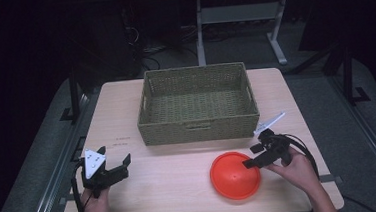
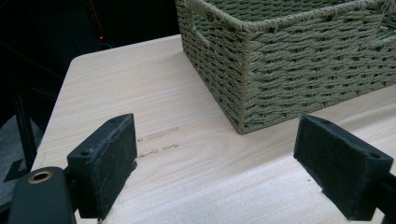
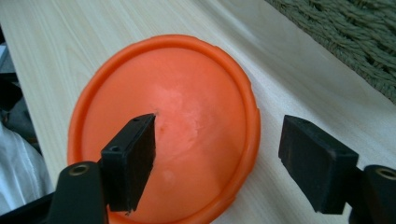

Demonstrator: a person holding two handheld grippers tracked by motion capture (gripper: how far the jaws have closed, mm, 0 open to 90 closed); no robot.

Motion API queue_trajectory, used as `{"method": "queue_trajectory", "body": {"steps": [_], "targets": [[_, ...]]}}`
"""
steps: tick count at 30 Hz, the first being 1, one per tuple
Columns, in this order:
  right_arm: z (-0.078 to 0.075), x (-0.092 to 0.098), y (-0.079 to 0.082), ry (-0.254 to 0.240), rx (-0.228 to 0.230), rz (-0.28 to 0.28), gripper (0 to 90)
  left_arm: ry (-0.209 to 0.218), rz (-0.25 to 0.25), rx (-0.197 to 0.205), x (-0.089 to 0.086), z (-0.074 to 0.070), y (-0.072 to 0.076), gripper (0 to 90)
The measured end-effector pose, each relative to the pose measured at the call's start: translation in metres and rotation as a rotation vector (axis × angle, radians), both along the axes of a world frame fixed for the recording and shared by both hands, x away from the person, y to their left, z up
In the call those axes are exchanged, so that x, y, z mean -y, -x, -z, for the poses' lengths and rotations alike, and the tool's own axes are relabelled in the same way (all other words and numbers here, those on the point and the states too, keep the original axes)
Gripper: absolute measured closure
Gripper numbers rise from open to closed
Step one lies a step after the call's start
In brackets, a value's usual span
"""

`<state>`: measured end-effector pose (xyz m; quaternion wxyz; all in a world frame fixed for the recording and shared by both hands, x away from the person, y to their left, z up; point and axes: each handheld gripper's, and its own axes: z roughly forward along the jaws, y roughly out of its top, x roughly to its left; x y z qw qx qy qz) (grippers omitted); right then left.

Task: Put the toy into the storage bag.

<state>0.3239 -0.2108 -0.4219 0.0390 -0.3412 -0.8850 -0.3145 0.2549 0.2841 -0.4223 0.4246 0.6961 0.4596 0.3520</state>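
Pale wood of the bench (image 1: 181,181) runs bare between the two tongs, and more of it lies open ahead of the left tongs (image 1: 114,172) up to the woven basket (image 1: 198,103), which stands beyond both of them at the middle of the bench. The left tongs sit near the bench's left edge, jaws spread wide with nothing between them; in the left gripper view a basket corner (image 2: 243,93) rises just past them. The right tongs (image 1: 256,155) are also spread, empty, poised at the right rim of the orange dome-shaped lid (image 1: 235,175); in the right gripper view one jaw hangs over the lid (image 3: 187,135), the other over bare wood beside it. Faint marks on the wood (image 2: 159,140) cannot be read.
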Motion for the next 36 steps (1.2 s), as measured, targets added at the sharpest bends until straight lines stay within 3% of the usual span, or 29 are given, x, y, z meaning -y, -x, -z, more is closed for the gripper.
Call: {"method": "queue_trajectory", "body": {"steps": [15, 36], "targets": [[0.016, -0.003, -0.011, 0.072, -0.043, 0.002, 35.8, 0.000, -0.007, 0.002, -0.002, 0.000, 0.000, 12.8], [0.029, -0.004, -0.013, 0.065, -0.104, -0.024, 49.9, -0.006, -0.006, 0.006, 0.000, -0.001, 0.000, 12.8]]}}
